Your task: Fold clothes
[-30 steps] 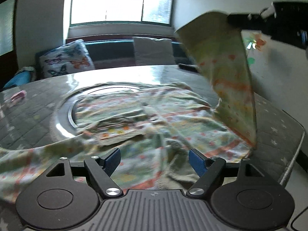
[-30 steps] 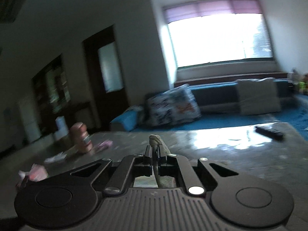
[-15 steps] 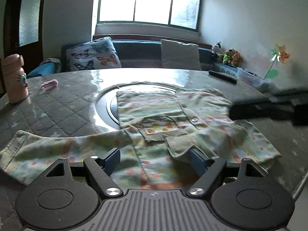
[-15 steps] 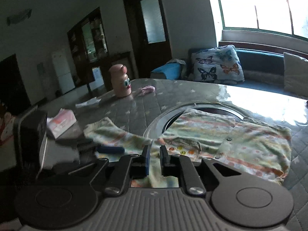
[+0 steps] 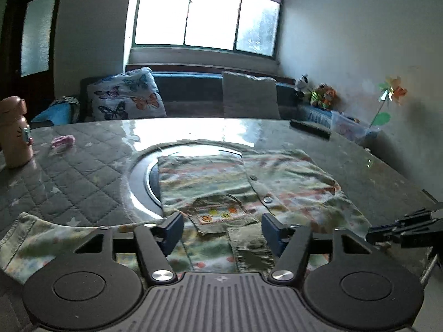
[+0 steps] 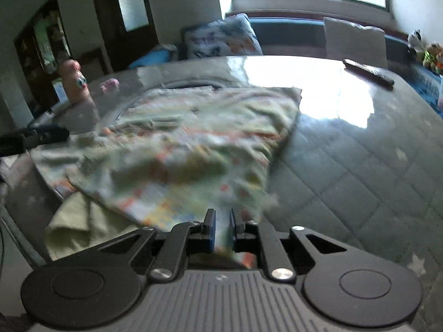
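Observation:
A pale green shirt (image 5: 249, 182) with orange and yellow print lies flat on the quilted table, chest pocket and buttons facing up. One sleeve (image 5: 30, 238) trails to the near left. My left gripper (image 5: 221, 229) hovers open over the shirt's near edge, above the collar, holding nothing. My right gripper (image 5: 401, 229) sits low at the shirt's right edge. In the right wrist view the shirt (image 6: 193, 144) is blurred and its near edge reaches my right gripper (image 6: 221, 229). That gripper's pads stand a narrow gap apart, with cloth visible below. The left gripper (image 6: 33, 138) shows at the far left.
A pink bottle (image 5: 13, 132) and a small pink item (image 5: 62, 141) stand at the table's left. A dark remote (image 5: 310, 130) lies at the far right. A glass turntable ring (image 5: 141, 182) lies under the shirt. A sofa with cushions (image 5: 124, 99) is behind.
The right gripper, which held a shirt part lifted high, brought it down onto the shirt, let go and drew back to the right edge. The left gripper stayed open.

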A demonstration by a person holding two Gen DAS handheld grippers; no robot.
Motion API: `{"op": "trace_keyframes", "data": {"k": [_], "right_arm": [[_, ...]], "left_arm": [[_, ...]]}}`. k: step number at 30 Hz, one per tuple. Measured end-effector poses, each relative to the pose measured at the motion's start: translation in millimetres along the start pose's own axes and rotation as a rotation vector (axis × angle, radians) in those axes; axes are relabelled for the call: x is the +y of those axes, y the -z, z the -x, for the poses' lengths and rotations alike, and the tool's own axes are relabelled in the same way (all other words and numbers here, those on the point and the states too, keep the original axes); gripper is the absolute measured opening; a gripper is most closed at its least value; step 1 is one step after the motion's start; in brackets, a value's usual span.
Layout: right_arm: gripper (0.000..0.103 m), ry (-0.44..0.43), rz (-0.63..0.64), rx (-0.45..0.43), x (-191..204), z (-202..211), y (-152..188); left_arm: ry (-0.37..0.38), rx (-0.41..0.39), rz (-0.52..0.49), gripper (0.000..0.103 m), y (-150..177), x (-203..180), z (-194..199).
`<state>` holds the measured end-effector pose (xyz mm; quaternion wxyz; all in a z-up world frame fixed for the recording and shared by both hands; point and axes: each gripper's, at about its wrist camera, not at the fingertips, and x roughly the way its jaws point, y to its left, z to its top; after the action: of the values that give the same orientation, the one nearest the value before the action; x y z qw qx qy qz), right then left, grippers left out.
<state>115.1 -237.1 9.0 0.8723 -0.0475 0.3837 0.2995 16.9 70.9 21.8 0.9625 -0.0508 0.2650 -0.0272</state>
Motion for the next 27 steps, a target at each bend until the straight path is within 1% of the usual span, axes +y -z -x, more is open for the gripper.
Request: {"op": "trace_keyframes", "data": {"k": [2, 3, 7, 9, 15, 16, 17, 18, 19, 20, 21, 24, 27], "right_arm": [[0.01, 0.001, 0.011, -0.011, -1.9, 2.8, -3.2], [0.01, 0.003, 0.015, -0.024, -2.4, 2.4, -7.6], [0.01, 0.012, 0.03, -0.072, -4.3, -0.5, -25.2], [0.01, 0.017, 0.035, -0.083, -5.4, -8.6, -34.4], [0.01, 0.027, 0.05, -0.078, -9.9, -28.8, -46.1], [0.01, 0.029, 0.049, -0.075, -10.8, -31.7, -46.5], [0.01, 0.031, 0.047, -0.072, -11.6, -34.0, -46.7], [0.01, 0.032, 0.045, -0.068, -12.4, -35.7, -46.4], [0.01, 0.033, 0.043, -0.064, -13.2, -38.1, -45.4], [0.01, 0.034, 0.042, -0.06, -13.8, -39.8, -44.5], [0.01, 0.035, 0.042, -0.059, -14.1, -40.1, -43.8], [0.01, 0.038, 0.046, -0.056, -14.2, -40.7, -42.7], [0.01, 0.043, 0.045, -0.045, -14.8, -43.8, -42.0]], "left_arm": [[0.021, 0.024, -0.011, 0.056, 0.6, -4.0, -6.8], [0.032, 0.036, -0.017, 0.055, 1.0, -6.0, -10.2], [0.052, 0.086, -0.015, 0.055, 3.7, -12.8, -26.1], [0.062, 0.112, -0.009, 0.055, 5.1, -14.4, -33.5], [0.08, 0.182, 0.045, 0.055, 6.6, -9.0, -50.3], [0.082, 0.187, 0.05, 0.053, 6.5, -8.5, -52.7], [0.088, 0.192, 0.053, 0.042, 6.8, -8.1, -54.2], [0.09, 0.195, 0.055, 0.035, 7.0, -7.6, -55.4], [0.089, 0.177, 0.043, 0.03, 6.4, -9.2, -52.4], [0.088, 0.158, 0.031, 0.018, 5.8, -11.0, -49.2], [0.087, 0.139, 0.018, 0.014, 5.1, -12.7, -46.0], [0.083, 0.082, -0.019, 0.011, 3.2, -17.8, -36.3], [0.069, 0.034, -0.077, 0.011, 3.1, -24.4, -30.1]]}}
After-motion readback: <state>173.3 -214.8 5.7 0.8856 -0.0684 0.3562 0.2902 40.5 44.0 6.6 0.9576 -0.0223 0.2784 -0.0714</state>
